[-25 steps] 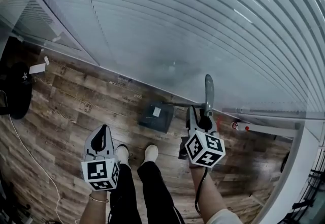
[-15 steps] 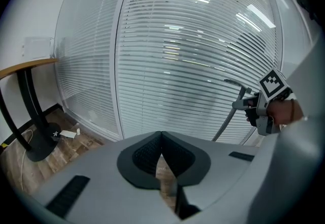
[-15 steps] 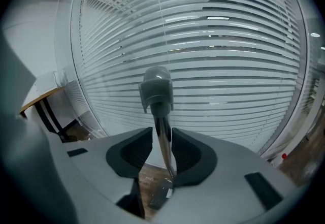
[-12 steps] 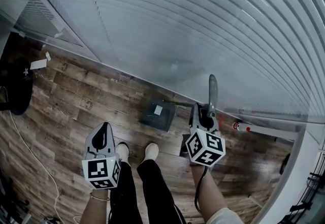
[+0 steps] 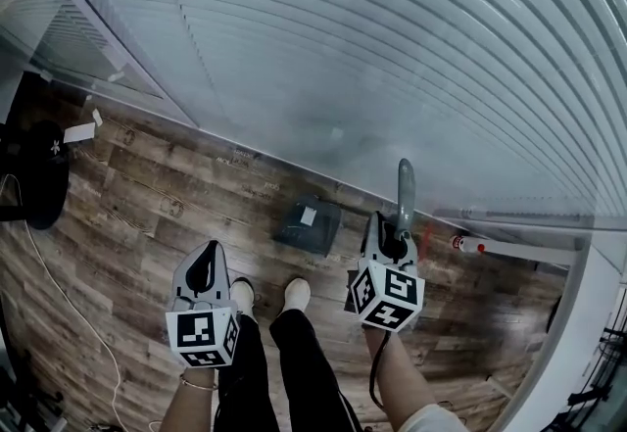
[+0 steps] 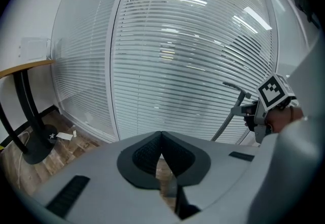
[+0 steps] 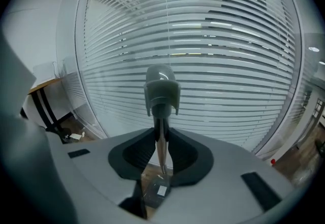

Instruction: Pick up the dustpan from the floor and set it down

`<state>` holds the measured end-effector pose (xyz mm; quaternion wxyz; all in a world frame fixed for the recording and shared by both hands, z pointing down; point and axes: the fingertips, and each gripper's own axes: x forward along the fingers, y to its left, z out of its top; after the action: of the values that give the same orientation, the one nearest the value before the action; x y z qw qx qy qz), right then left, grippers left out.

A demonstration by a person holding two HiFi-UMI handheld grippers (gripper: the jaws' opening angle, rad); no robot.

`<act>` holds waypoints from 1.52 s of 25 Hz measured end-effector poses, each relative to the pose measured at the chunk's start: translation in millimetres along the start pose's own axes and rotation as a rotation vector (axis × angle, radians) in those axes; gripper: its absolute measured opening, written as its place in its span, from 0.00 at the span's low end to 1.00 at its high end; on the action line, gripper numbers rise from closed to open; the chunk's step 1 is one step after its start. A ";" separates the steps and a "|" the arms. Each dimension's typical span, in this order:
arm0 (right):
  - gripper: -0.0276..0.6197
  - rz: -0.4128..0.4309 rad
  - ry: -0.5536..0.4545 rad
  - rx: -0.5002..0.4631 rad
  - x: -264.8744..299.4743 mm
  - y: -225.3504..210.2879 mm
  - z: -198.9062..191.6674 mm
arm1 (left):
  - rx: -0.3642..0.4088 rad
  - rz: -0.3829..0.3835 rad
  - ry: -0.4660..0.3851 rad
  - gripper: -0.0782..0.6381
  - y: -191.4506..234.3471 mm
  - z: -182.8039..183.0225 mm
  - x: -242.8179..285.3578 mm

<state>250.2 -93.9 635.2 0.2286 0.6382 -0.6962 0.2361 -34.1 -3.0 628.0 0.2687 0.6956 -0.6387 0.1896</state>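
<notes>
R gripper [image 7: 161,135] jaws closing on dustpan handle [image 7: 162,90]

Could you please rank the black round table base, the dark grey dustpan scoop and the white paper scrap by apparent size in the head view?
1. black round table base, largest.
2. dark grey dustpan scoop, somewhat smaller.
3. white paper scrap, clearly smallest.
</notes>
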 end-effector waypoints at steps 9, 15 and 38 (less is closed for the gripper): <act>0.19 0.004 -0.021 -0.017 -48.9 13.3 7.4 | 0.069 -0.090 -0.042 0.13 -29.3 37.5 -14.5; 0.19 -0.013 -0.044 0.022 -81.8 13.7 50.9 | 0.125 -0.163 -0.076 0.13 -59.8 89.8 -27.2; 0.19 0.060 -0.391 0.005 -215.9 18.2 273.0 | 0.220 -0.233 -0.458 0.13 -136.7 302.8 -106.2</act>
<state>244.8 -93.4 286.7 0.0800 0.6514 -0.7455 0.1161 65.3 -100.5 308.2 0.0602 0.8142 -0.5740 0.0636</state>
